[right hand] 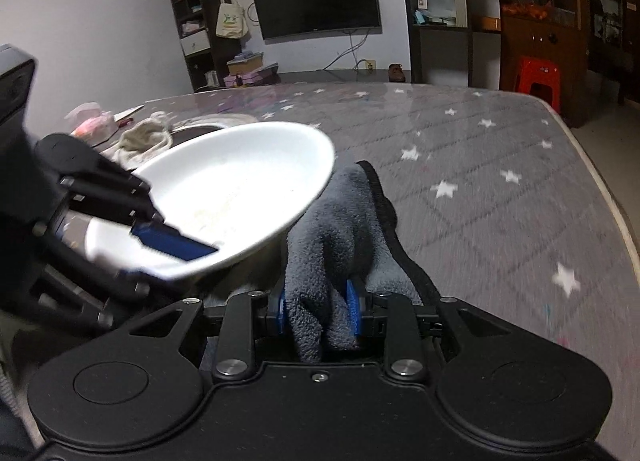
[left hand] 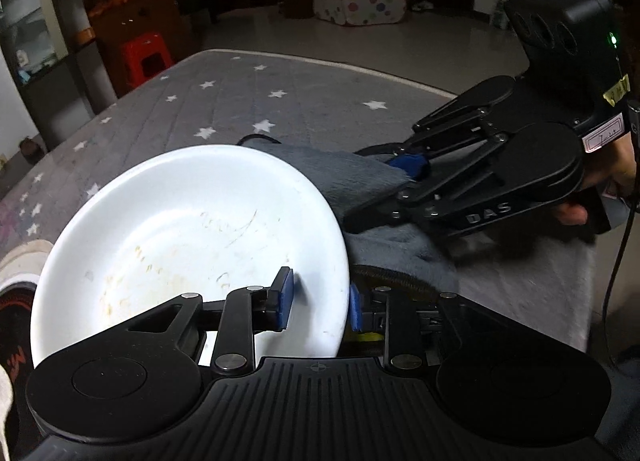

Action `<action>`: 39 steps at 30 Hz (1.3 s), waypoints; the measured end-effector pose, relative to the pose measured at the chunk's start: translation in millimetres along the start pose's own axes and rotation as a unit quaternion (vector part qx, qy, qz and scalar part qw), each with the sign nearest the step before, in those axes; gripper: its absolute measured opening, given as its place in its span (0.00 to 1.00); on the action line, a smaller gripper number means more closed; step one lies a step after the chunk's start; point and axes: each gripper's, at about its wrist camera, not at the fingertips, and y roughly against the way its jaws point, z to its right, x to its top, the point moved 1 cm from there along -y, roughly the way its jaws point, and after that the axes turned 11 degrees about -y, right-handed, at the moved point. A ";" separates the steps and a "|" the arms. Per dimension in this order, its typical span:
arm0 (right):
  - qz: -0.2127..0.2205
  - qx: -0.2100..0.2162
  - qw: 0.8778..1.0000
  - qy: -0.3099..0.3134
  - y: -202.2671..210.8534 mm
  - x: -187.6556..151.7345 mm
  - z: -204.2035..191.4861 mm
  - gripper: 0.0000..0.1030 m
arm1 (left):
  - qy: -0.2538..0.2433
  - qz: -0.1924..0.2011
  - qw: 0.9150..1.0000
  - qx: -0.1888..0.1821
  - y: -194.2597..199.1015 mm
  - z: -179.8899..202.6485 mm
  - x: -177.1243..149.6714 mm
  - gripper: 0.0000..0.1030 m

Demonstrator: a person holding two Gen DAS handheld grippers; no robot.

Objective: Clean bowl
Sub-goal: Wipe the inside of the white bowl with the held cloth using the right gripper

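A white shallow bowl [left hand: 188, 237] with faint yellowish smears inside is held tilted above the table. My left gripper [left hand: 320, 301] is shut on the bowl's rim, one blue pad inside and one outside. The bowl also shows in the right wrist view [right hand: 240, 177], with the left gripper's blue pad [right hand: 176, 245] on it. My right gripper [right hand: 320, 307] is shut on a grey fleece cloth [right hand: 336, 229], which sits just below and right of the bowl's rim. The cloth [left hand: 360, 177] and right gripper [left hand: 408, 165] also show in the left wrist view.
A grey star-patterned table cover [right hand: 480, 165] spreads under everything. A beige rag [right hand: 144, 137], a pink bag [right hand: 92, 121] and a knife [right hand: 128, 113] lie at the table's far left. A red stool [right hand: 538, 77] stands beyond the table.
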 end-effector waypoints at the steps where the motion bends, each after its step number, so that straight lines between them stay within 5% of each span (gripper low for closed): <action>1: -0.002 0.002 1.000 0.001 4.9 -4.8 -2.5 0.29 | -0.002 0.001 1.000 -0.004 3.1 1.5 -3.2 0.27; 8: -0.012 0.012 1.000 0.016 11.8 -9.7 -10.1 0.29 | -0.011 0.006 0.999 -0.039 23.4 5.1 -25.9 0.27; 24: -0.041 0.076 0.992 0.092 -57.9 63.9 7.5 0.29 | 0.008 0.012 0.999 -0.052 31.5 0.1 -39.3 0.29; 29: -0.040 0.081 0.992 0.093 -49.1 54.5 5.5 0.29 | 0.021 0.032 0.999 -0.038 33.5 9.3 -22.2 0.32; 39: -0.026 0.066 0.993 0.095 -12.9 17.4 -9.6 0.29 | 0.017 0.010 1.000 -0.024 6.0 15.9 3.3 0.33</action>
